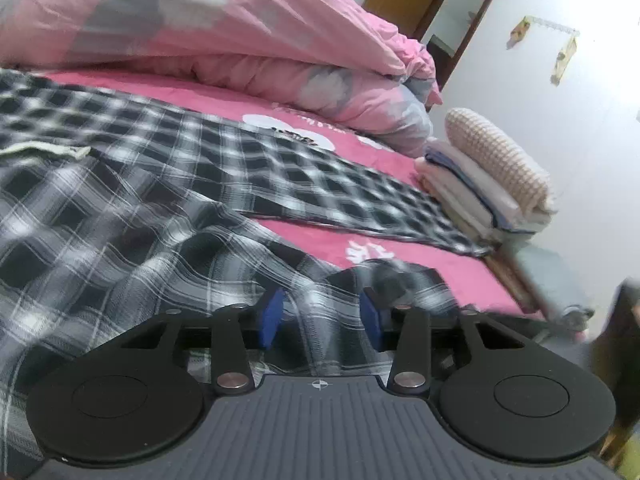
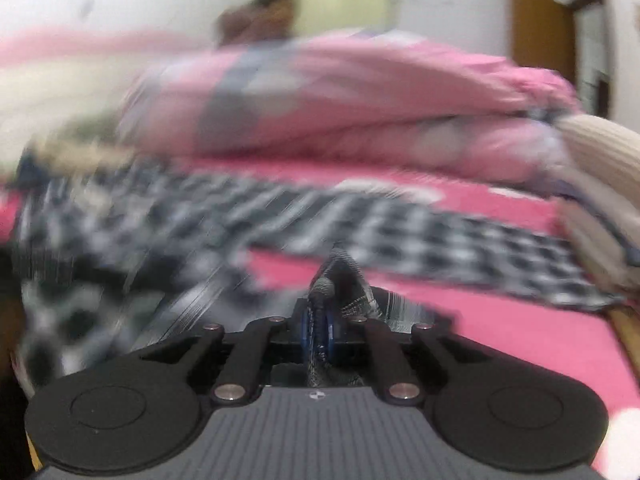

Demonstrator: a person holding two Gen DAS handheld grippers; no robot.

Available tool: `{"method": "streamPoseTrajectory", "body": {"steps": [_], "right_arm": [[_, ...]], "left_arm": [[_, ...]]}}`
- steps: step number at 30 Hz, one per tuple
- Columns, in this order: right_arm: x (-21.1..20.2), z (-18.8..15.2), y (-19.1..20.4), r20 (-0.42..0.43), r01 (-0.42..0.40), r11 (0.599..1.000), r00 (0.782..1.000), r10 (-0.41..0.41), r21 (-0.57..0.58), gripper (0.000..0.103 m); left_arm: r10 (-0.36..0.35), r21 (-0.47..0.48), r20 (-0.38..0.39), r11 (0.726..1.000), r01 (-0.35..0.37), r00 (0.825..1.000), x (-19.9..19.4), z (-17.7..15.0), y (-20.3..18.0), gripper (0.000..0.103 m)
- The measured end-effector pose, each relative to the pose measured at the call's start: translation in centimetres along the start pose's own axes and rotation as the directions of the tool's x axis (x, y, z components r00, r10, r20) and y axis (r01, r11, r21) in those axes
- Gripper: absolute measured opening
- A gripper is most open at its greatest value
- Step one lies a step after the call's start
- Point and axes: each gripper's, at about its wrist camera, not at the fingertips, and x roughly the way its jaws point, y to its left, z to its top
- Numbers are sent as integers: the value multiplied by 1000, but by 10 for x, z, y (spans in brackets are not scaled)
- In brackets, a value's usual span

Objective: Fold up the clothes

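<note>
Checked shirt (image 1: 168,184) lies spread over the pink bed (image 1: 420,264), one part reaching toward folded clothes (image 1: 484,184) at the bed's far corner. Left claw (image 1: 322,314) stands open over the cloth; right claw (image 2: 318,330) pinches a fold.

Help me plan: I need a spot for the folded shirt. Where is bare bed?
Bare pink sheet lies between the plaid shirt and the bed's near edge. A strip runs below the duvet. It is crowded by the folded stack.
</note>
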Motion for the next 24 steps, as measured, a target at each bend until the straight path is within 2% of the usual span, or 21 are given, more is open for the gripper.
{"method": "streamPoseTrajectory", "body": {"steps": [1,2,4,9,11,13,14,16,18,19,21,22,23,24], "right_arm": [[0,-4,4,0,-20,1000,1000,20,19,20],[0,-8,9,0,-40,998,999,40,38,35],[-7,-14,13,22,-82,994,997,80,75,51],[-62,-21,-15,149,-201,965,973,176,169,55],[-80,-23,-40,184,-163,956,976,119,246,67],[-89,-27,-70,184,-92,934,983,29,346,69],[-87,-30,-90,162,-58,909,987,-10,414,69],[-73,-42,-126,101,-44,822,995,-16,567,69],[-58,-55,-156,51,-46,716,999,15,697,65],[-52,-62,-164,55,-71,683,997,45,727,62],[-54,-65,-165,90,-117,676,993,75,728,49],[-55,-66,-165,108,-149,673,989,103,725,29],[-58,-70,-164,129,-193,654,981,145,731,17],[-58,-72,-163,145,-228,640,973,180,734,15]], "left_arm": [[-4,7,0,1000,4,1000,-1,-2,-3,48],[-7,17,-1,1000,7,1000,-1,-3,-6,49],[-15,33,-7,999,15,1000,2,-4,-10,49],[-43,41,-24,998,44,999,16,-4,-20,49],[-53,69,-30,996,55,998,23,-5,-28,49],[-55,106,-54,993,60,997,34,-5,-37,50],[-47,128,-74,990,57,996,40,-6,-41,50],[-20,173,-105,984,38,994,51,-8,-51,50],[4,205,-126,979,22,992,60,-9,-61,50],[15,216,-131,976,14,991,64,-10,-65,50],[53,250,-126,968,-20,991,70,-13,-70,50],[72,268,-121,963,-37,990,72,-15,-73,49],[93,288,-114,956,-57,989,75,-16,-75,49],[111,301,-108,951,-73,988,77,-17,-76,49]]}}
